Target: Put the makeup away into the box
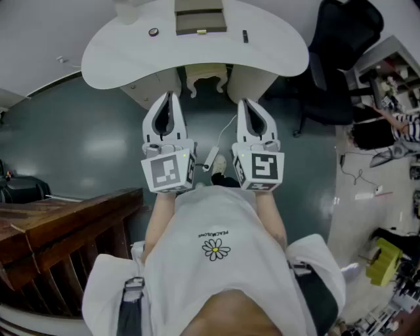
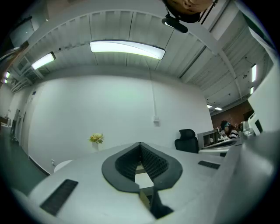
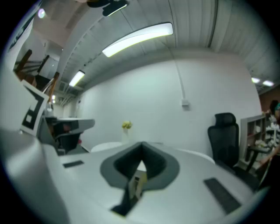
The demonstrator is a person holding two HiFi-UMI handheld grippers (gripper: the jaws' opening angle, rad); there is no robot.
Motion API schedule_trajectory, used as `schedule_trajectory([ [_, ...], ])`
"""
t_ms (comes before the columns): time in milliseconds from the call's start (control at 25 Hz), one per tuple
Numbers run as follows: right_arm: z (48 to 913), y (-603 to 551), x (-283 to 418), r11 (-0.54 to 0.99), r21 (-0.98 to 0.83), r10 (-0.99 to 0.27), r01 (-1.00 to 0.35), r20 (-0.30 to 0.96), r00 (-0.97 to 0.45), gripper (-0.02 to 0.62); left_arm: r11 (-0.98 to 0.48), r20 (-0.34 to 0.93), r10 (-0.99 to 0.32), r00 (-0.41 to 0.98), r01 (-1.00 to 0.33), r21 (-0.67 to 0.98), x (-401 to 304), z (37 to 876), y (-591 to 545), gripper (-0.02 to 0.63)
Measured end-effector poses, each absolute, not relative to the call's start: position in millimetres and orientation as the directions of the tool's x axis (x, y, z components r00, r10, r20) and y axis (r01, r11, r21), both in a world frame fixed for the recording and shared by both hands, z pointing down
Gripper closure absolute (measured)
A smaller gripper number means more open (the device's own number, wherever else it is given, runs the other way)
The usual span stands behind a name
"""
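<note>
The brown box [image 1: 200,21] sits on the white table [image 1: 275,52], contents unclear; a round item [image 1: 153,31] and a dark stick [image 1: 245,36], perhaps makeup, lie 1 on each side of it. Left gripper [image 1: 172,96] and right gripper [image 1: 242,102] hover level before the table, jaws closed, empty

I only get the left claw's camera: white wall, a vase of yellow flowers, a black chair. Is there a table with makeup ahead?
Observer: Yes. The head view shows a white curved table ahead, with a brownish box at its far middle.
Operator: Anything lying out on it?
Observer: A small round item lies left of the box and a small dark item right of it; both are too small to name.
Operator: And the other claw?
Observer: The right claw is shut and empty, held beside the left claw, short of the table's near edge.
</note>
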State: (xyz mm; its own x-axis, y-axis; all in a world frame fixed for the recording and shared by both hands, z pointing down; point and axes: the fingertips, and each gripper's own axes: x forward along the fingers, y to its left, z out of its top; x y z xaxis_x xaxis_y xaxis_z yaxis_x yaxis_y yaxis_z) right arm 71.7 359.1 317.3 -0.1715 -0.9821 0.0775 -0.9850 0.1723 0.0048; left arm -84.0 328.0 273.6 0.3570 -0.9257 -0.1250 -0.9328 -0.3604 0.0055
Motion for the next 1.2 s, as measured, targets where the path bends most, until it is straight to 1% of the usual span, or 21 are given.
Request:
schedule_trajectory([
  [160, 316, 351, 70, 0.173, -0.004, -0.98, -0.985, 0.096, -0.172, 0.566, -0.334, -0.102, -0.938, 0.33, -0.942, 0.019, -89, 273, 318, 0.588],
  [440, 329, 343, 66, 0.212, -0.01, -0.97, -0.977, 0.117, -0.212, 0.566, -0.343, -0.073, -0.937, 0.342, -0.939, 0.007, -85, 285, 308, 0.588],
  [640, 334, 338, 66, 0.257, -0.08, -0.958, -0.963, 0.114, -0.265, 0.566, -0.352, -0.061, -0.934, 0.351, -0.936, 0.006, -81, 295, 297, 0.588],
  [920, 347, 313, 78, 0.255, -0.062, -0.955, -0.965, 0.138, -0.261, 0.566, -0.352, -0.038, -0.935, 0.352, -0.936, -0.004, -68, 303, 268, 0.588],
  [1040, 348, 299, 85, 0.26, -0.051, -0.953, -0.964, 0.144, -0.265, 0.566, -0.329, -0.026, -0.944, 0.329, -0.944, -0.017, -61, 300, 253, 0.588],
  [1200, 346, 282, 99, 0.251, -0.058, -0.954, -0.966, 0.152, -0.257, 0.566, -0.316, -0.055, -0.947, 0.317, -0.948, -0.033, -53, 294, 236, 0.588],
])
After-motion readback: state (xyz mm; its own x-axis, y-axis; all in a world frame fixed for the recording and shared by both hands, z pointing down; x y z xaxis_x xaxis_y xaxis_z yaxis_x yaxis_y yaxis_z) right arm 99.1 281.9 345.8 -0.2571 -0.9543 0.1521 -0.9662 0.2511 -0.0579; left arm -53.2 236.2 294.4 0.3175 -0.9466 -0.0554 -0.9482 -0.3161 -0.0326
